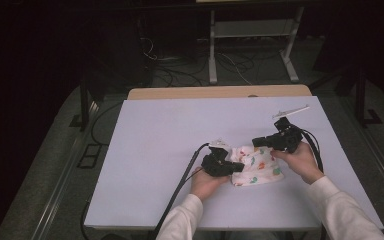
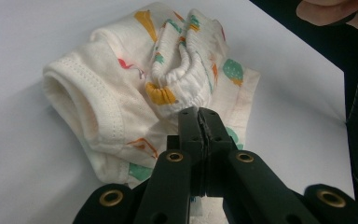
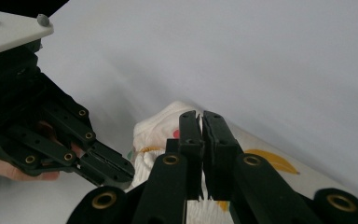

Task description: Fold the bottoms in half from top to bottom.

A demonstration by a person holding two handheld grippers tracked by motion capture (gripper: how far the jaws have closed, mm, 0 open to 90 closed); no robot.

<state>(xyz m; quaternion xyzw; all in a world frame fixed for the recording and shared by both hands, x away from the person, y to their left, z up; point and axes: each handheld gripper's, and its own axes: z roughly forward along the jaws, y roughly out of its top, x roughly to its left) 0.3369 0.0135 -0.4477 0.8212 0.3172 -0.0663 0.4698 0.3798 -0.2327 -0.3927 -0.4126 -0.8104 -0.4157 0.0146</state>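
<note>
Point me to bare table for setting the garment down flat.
Bare: the table's left half beside the left gripper, and the far strip up to the wooden edge. Crowded: front centre-right, where both grippers flank the printed garment.

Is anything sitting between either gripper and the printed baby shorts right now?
Nothing visible. The left gripper is shut at the elastic waistband of the baby shorts, and the right gripper is shut at their far edge.
</note>
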